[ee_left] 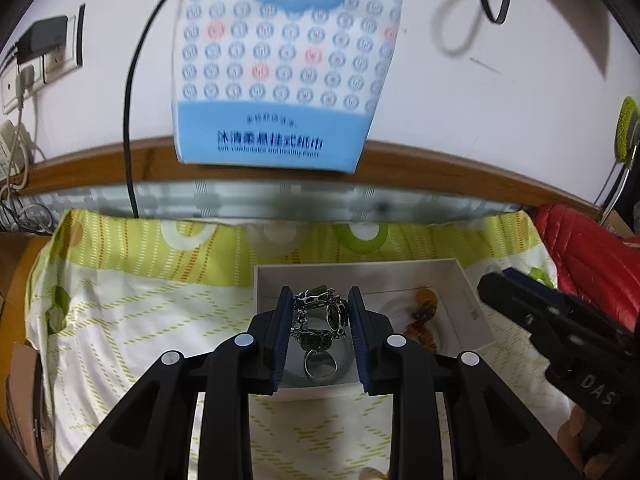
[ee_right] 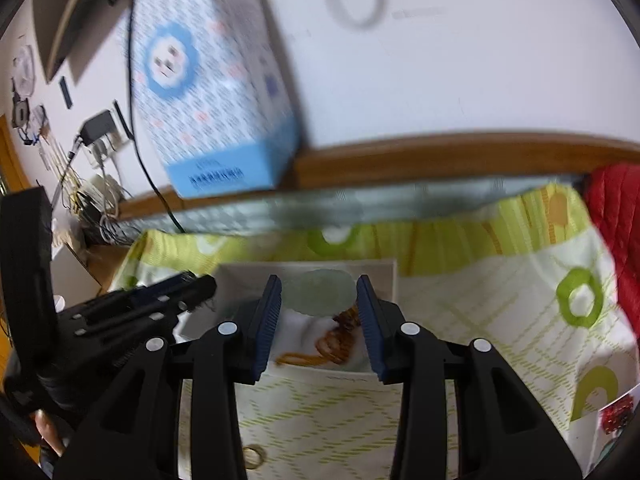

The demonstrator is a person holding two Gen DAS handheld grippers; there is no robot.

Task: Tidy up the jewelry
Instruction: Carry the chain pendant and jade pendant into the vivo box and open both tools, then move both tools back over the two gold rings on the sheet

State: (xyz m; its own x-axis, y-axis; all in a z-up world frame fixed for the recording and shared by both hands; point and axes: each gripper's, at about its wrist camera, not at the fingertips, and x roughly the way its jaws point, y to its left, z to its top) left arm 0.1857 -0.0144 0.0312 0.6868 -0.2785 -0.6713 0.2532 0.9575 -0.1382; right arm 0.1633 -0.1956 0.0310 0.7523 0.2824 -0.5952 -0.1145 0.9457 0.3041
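A white open box [ee_left: 470, 300] lies on the green-patterned cloth. My left gripper [ee_left: 319, 300] is shut on a dark silver-and-black bracelet [ee_left: 320, 312] and holds it over the box's left part. A silver ring [ee_left: 320, 365] lies in the box below it. An amber beaded piece [ee_left: 422, 320] lies on a pale round dish in the box's right part. My right gripper [ee_right: 318, 294] is open over the box [ee_right: 386, 276], above the amber piece [ee_right: 332, 344] and a pale green disc [ee_right: 320, 292]. The left gripper shows at the left [ee_right: 192, 286].
A gold ring [ee_right: 253, 456] lies on the cloth [ee_right: 500, 320] near the front. A red item on a card [ee_right: 616, 416] lies at the right. A red padded jacket [ee_left: 580, 240] sits at the right edge. A blue tissue pack [ee_left: 276, 80] hangs on the wall behind.
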